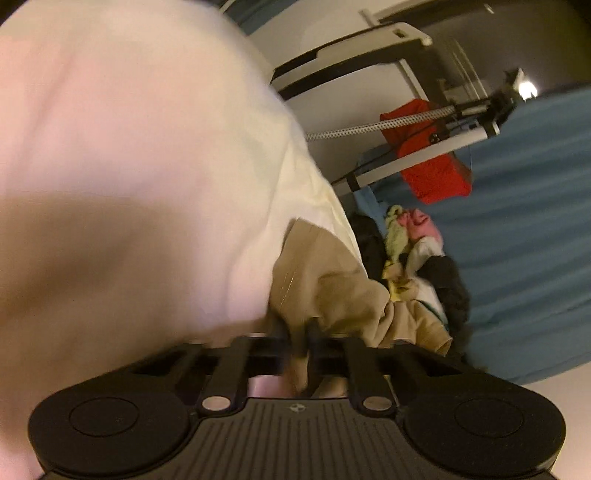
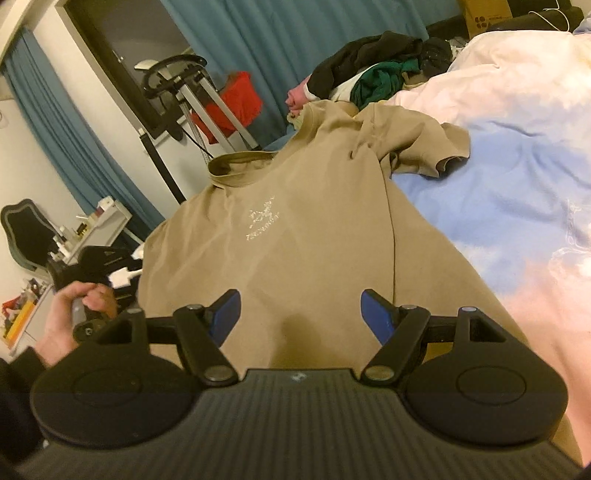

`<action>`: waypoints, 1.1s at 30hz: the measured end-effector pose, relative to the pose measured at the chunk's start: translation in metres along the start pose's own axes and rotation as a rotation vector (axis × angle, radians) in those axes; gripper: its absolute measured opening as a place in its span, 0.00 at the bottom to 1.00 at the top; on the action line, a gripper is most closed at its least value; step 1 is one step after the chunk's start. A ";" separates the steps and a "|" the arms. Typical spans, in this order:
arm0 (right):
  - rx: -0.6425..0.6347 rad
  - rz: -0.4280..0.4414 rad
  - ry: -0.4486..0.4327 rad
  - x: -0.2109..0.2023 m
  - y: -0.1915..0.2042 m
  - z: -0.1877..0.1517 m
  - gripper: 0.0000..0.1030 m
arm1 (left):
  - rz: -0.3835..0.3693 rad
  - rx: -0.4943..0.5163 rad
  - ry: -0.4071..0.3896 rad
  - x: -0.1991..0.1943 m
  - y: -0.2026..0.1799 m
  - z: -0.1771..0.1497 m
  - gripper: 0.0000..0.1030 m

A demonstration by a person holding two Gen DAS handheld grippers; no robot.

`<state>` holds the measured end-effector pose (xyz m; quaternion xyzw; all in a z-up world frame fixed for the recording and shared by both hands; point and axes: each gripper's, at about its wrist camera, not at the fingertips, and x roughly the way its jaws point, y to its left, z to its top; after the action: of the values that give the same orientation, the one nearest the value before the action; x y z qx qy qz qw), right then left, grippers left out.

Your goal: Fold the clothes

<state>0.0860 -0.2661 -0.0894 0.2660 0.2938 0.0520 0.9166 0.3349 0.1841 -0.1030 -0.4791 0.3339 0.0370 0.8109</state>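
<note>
A tan T-shirt [image 2: 295, 229] with a small white chest print lies front up on the bed, collar at the far end and one sleeve crumpled to the right. My right gripper [image 2: 301, 312] hovers over its lower part, jaws wide apart, blue pads [image 2: 225, 310] clear of the cloth. In the left wrist view, my left gripper [image 1: 298, 332] is shut on a bunched edge of the tan T-shirt [image 1: 332, 288], with the fabric pinched between the dark fingers. A hand [image 2: 70, 310] at the shirt's left edge holds that gripper.
A pastel blue and pink duvet [image 2: 517, 184] covers the bed on the right. A pile of dark, green and pink clothes [image 2: 369, 70] lies beyond the shirt. A red bag [image 2: 236, 99], a metal stand [image 2: 177, 77], blue curtains [image 2: 295, 33] and a cluttered desk [image 2: 99, 221] stand at the left.
</note>
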 end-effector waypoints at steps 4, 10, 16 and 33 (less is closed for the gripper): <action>-0.005 -0.018 0.000 -0.001 -0.001 -0.001 0.72 | 0.034 0.106 0.012 -0.029 -0.024 0.019 0.05; -0.037 -0.047 -0.019 -0.012 0.001 -0.001 0.72 | 0.251 0.515 -0.058 -0.061 -0.079 0.029 0.05; -0.053 -0.060 -0.030 -0.014 0.001 0.000 0.72 | 0.344 0.572 -0.015 -0.038 -0.057 0.018 0.06; -0.079 -0.056 0.009 0.002 -0.002 -0.003 0.72 | 0.074 0.395 0.033 -0.006 -0.022 0.076 0.51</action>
<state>0.0863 -0.2662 -0.0936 0.2212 0.3028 0.0389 0.9262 0.3774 0.2351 -0.0588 -0.2986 0.3652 -0.0072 0.8817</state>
